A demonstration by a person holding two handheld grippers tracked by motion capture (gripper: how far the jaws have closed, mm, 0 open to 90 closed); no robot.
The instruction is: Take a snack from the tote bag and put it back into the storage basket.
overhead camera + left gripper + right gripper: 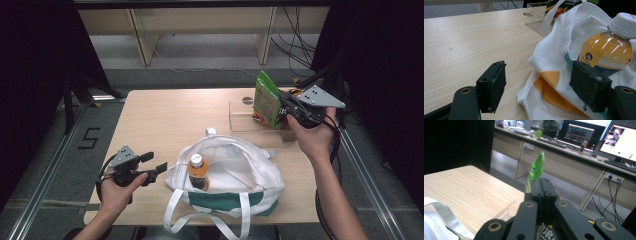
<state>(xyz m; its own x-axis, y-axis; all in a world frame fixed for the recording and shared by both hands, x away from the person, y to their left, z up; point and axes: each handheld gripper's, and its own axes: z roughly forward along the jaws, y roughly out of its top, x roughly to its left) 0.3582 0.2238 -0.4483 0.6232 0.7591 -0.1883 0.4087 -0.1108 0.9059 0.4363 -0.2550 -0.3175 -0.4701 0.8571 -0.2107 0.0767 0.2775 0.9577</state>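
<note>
My right gripper (283, 107) is shut on a green snack packet (266, 100) and holds it in the air over a clear plastic tray (239, 116) at the table's far right. In the right gripper view the packet (536, 168) sticks up edge-on from the closed jaws of that gripper (541, 187). A white tote bag (235, 172) with a green band lies at the front middle, with an orange drink bottle (197, 170) standing in it. My left gripper (154, 162) is open just left of the bag. The left gripper view has this gripper (537, 81) open before the bag (554, 52) and bottle (607, 47).
The wooden table (165, 117) is bare on its left and middle back. The bag's straps hang over the front edge. Metal rails run along the floor on both sides. Desks with monitors (577, 132) stand beyond the table.
</note>
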